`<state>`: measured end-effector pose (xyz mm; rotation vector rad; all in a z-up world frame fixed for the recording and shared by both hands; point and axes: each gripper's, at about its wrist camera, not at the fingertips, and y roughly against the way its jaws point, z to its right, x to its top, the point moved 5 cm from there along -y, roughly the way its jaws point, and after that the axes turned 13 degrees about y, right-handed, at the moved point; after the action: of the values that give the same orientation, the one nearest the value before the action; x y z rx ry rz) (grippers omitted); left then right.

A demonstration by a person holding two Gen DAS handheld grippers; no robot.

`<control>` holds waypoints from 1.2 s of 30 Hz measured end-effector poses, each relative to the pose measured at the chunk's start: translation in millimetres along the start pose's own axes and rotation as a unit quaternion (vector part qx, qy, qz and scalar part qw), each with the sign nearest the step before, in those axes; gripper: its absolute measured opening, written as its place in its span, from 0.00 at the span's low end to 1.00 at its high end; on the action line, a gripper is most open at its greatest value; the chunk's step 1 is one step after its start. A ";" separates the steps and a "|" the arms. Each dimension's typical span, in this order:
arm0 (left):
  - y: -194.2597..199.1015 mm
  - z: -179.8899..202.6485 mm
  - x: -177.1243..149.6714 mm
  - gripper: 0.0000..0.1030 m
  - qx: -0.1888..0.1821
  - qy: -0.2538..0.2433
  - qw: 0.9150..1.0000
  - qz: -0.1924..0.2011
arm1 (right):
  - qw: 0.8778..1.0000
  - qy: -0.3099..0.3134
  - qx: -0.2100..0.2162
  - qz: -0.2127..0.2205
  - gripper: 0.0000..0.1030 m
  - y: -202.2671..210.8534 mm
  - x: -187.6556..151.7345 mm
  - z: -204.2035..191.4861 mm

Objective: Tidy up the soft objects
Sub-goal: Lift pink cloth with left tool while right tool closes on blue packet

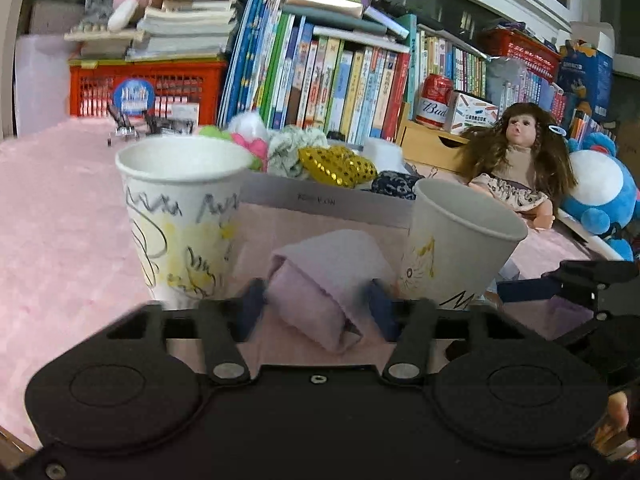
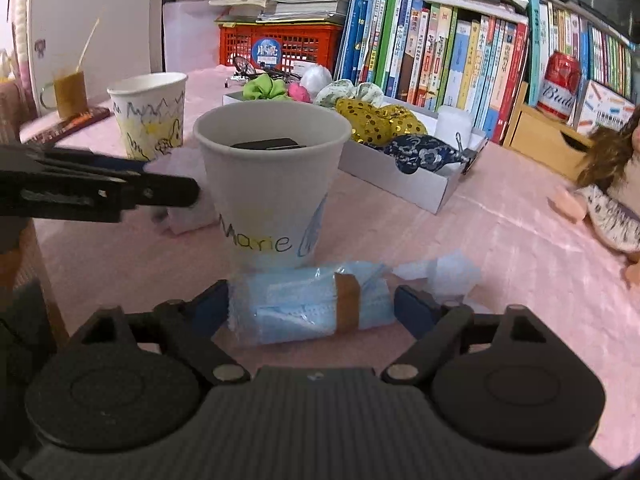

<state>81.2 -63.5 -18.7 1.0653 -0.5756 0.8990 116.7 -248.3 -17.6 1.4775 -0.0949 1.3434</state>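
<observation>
Meanwhile, the left tongs (image 1: 316,304) stand spread around a folded pink cloth (image 1: 320,280) on the worktop (image 1: 60,220), pads not clearly touching it, left of the "Marie" cup (image 2: 272,184). The right tongs (image 2: 312,308) gape around a taped blue mask roll (image 2: 316,304) just before that cup, apparently not pressing it.

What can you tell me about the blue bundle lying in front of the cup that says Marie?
The blue bundle is a roll of light blue face masks in clear, crinkly plastic, with a brown band around it right of the middle. It lies on its side on the pink table cover, just in front of the Marie cup. The right gripper has an open finger at each end, without squeezing it. Loose clear plastic lies just to its right.
</observation>
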 end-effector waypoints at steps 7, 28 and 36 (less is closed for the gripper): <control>20.7 -2.7 -7.0 0.15 -0.021 -0.005 0.999 -0.026 | 1.000 -0.019 -0.012 0.014 0.77 12.9 -4.5 -6.2; 27.5 5.1 -8.5 0.85 -0.025 -0.089 0.996 -0.009 | 0.998 -0.020 -0.047 0.023 0.82 37.4 -12.8 -23.5; 6.5 8.2 -16.3 0.65 -0.029 -0.104 0.994 -0.035 | 0.998 -0.030 -0.052 0.024 0.82 37.1 -14.5 -22.9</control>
<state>67.2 -75.4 -24.9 1.1270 -0.7289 0.7112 71.8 -255.3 -10.3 1.4343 -0.2368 1.3128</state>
